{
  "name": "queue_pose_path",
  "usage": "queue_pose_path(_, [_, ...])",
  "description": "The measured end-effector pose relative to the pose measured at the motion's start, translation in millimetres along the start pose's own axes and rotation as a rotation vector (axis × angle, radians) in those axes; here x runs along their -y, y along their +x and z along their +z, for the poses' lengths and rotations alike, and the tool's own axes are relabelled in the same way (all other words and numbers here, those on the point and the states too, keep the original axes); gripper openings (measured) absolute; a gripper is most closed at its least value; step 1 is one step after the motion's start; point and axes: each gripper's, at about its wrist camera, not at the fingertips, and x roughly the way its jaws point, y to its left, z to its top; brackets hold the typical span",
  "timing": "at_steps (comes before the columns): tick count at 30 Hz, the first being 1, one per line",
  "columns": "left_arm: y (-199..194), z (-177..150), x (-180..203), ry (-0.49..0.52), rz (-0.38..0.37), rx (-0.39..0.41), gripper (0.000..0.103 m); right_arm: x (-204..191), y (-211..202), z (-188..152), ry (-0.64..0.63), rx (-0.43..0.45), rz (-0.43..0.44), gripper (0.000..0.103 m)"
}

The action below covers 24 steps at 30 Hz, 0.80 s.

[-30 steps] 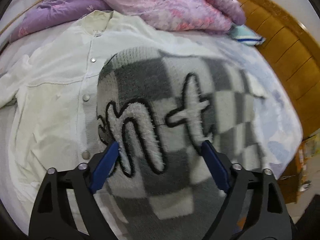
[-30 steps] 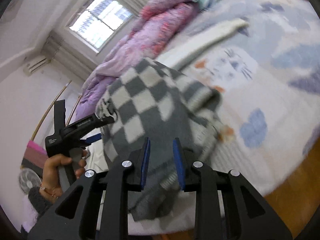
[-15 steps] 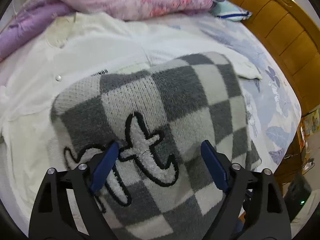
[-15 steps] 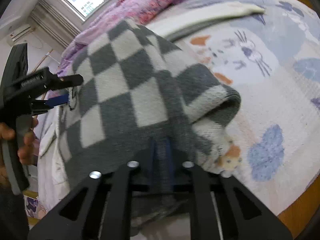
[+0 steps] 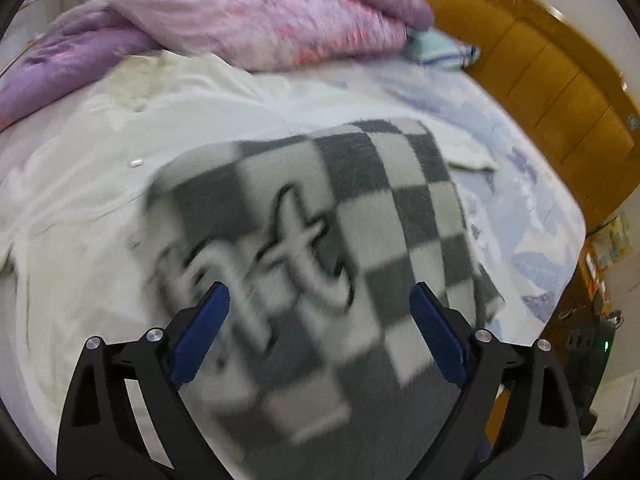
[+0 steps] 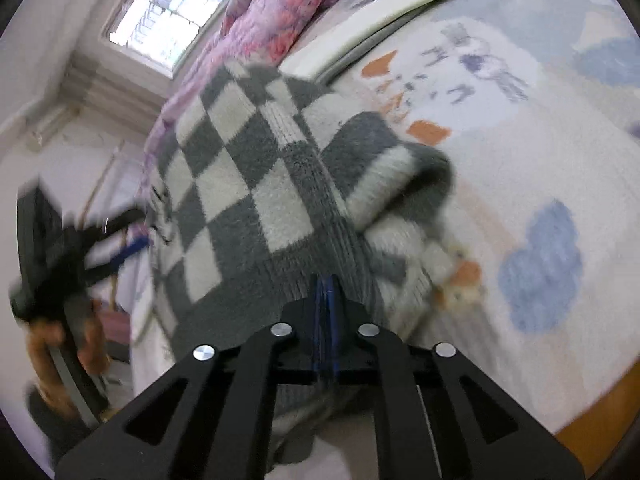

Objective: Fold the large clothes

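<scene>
A grey-and-white checkered knit sweater (image 5: 380, 216) with fuzzy white lettering lies folded on the bed, partly over a cream snap-button jacket (image 5: 100, 184). My left gripper (image 5: 318, 332) is open, its blue pads spread wide just above the sweater's near part, holding nothing. My right gripper (image 6: 327, 296) is shut on the sweater's grey hem (image 6: 280, 280), with the sweater (image 6: 240, 184) draped ahead of it and a folded sleeve bulging to the right. The left gripper and the hand holding it show blurred at the left of the right wrist view (image 6: 60, 264).
A purple-pink quilt (image 5: 248, 28) is heaped at the far side of the bed. A wooden headboard (image 5: 560, 92) runs along the right. A cartoon-print bedsheet (image 6: 520, 152) covers the bed. A window (image 6: 168, 12) is behind.
My right gripper closed on the sweater's hem. The left gripper stayed open and shifted over the sweater; the sweater's lettering moved in its view.
</scene>
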Motion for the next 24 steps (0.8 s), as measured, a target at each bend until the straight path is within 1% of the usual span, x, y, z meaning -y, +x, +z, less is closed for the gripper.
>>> queue_pose_path(2, [-22.4,-30.3,-16.0,-0.056,0.002,0.046,0.092,-0.1,-11.7,-13.6,0.024,0.024,0.030,0.028])
queue_pose_path(3, [-28.3,-45.1,-24.1,-0.092,0.004,0.060,0.092,-1.6,-13.6,-19.2,0.032,0.029,0.039,0.031])
queue_pose_path(4, [-29.5,-65.2,-33.0,-0.135,-0.002,0.053,0.092,-1.5,-15.9,-24.4,0.040,0.033,0.050,0.037])
queue_pose_path(6, [-25.0,-95.6,-40.4,-0.190,-0.022,0.028,0.092,1.0,-20.4,-37.5,0.089,0.066,0.048,0.045])
queue_pose_path(7, [-20.5,-113.0,-42.5,-0.219,-0.042,0.013,0.092,3.6,-19.5,-43.1,0.122,0.068,0.041,0.056])
queue_pose_path(8, [-16.8,-126.6,-43.2,-0.243,-0.055,-0.001,0.092,7.0,-18.1,-48.2,0.154,0.063,0.040,0.061])
queue_pose_path(9, [-11.7,-140.9,-42.1,-0.265,-0.076,-0.014,0.092,9.9,-16.2,-52.4,0.178,0.052,0.048,0.061])
queue_pose_path(11, [-5.4,-155.6,-38.9,-0.295,-0.097,-0.006,0.092,16.3,-11.1,-60.9,0.234,0.032,0.071,0.061])
queue_pose_path(14, [8.8,-161.6,-32.5,-0.323,-0.133,0.000,0.092,23.8,-6.7,-69.2,0.304,0.016,0.120,0.061])
queue_pose_path(16, [20.8,-161.4,-32.1,-0.371,-0.161,-0.012,0.092,26.9,-4.6,-71.7,0.347,0.008,0.152,0.061])
queue_pose_path(17, [26.4,-161.4,-31.9,-0.390,-0.178,-0.019,0.092,27.5,-6.0,-73.9,0.357,0.006,0.156,0.062])
queue_pose_path(19, [33.4,-160.7,-29.8,-0.403,-0.182,-0.031,0.091,29.6,-5.0,-75.2,0.381,0.006,0.160,0.064])
queue_pose_path(20, [32.7,-158.5,-27.5,-0.403,-0.182,-0.023,0.087,31.6,-4.0,-75.6,0.401,0.004,0.175,0.065])
queue_pose_path(21, [31.5,-156.4,-26.2,-0.406,-0.176,-0.022,0.080,33.6,-4.4,-75.6,0.423,0.001,0.198,0.065])
queue_pose_path(22, [30.5,-154.3,-24.4,-0.409,-0.181,-0.023,0.075,36.6,-2.7,-76.5,0.453,-0.002,0.217,0.066])
queue_pose_path(23, [27.0,-151.9,-24.9,-0.423,-0.199,-0.014,0.065,39.6,-1.2,-77.0,0.478,-0.003,0.231,0.068])
queue_pose_path(24, [23.3,-149.7,-26.6,-0.435,-0.213,-0.009,0.058,42.6,0.4,-78.6,0.508,-0.001,0.250,0.069])
